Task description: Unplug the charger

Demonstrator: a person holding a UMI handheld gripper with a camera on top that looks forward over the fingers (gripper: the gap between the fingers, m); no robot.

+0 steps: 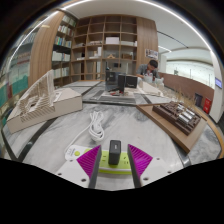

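A dark grey charger (114, 152) stands plugged upright in a white and green power strip (103, 163) on the marbled table. My gripper (113, 160) is open, with one magenta pad (90, 159) on each side of the charger and a gap at either side. The charger stands between the fingers, resting in the strip. A coiled white cable (96, 125) lies on the table just beyond the strip.
A white model structure (40, 100) stands at the left. A wooden tray (178, 118) with dark items lies at the right. A monitor (122, 82) and a person (150, 70) are at a far desk, with bookshelves (100, 45) behind.
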